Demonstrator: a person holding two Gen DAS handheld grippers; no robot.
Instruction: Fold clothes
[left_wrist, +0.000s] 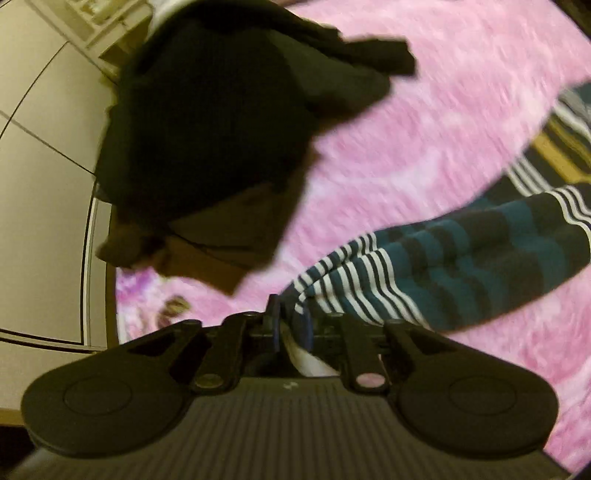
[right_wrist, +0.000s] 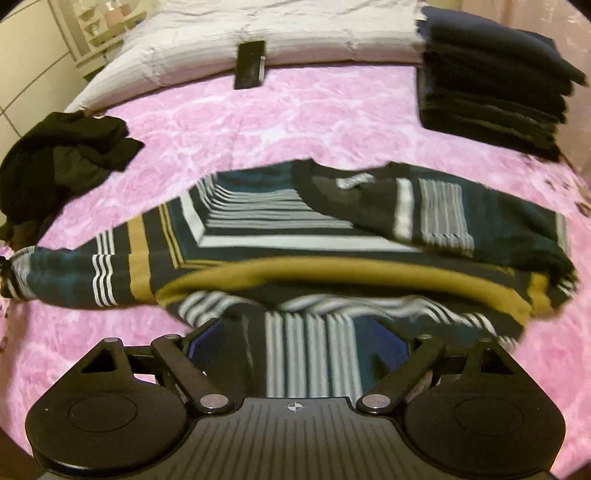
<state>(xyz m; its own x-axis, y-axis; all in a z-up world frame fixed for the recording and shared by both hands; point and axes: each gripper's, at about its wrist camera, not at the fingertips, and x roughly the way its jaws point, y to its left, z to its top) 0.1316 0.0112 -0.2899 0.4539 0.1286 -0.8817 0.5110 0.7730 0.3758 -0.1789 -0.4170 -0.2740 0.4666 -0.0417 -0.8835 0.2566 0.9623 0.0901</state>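
Note:
A striped sweater (right_wrist: 295, 229) in teal, black, white and mustard lies across the pink bedspread (right_wrist: 295, 110). In the left wrist view its sleeve (left_wrist: 461, 258) stretches off to the right, and my left gripper (left_wrist: 291, 325) is shut on the striped cuff end. In the right wrist view the near hem is bunched and raised between the wide-set jaws of my right gripper (right_wrist: 295, 350), filling the gap between the blue pads (right_wrist: 207, 347). The far sleeve is folded over the chest.
A crumpled black garment (left_wrist: 207, 129) lies at the bed's left edge, beside tiled floor (left_wrist: 37, 184). A stack of folded dark clothes (right_wrist: 491, 81) sits at the far right. A black box-like object (right_wrist: 251, 64) rests against the white quilt (right_wrist: 258, 29).

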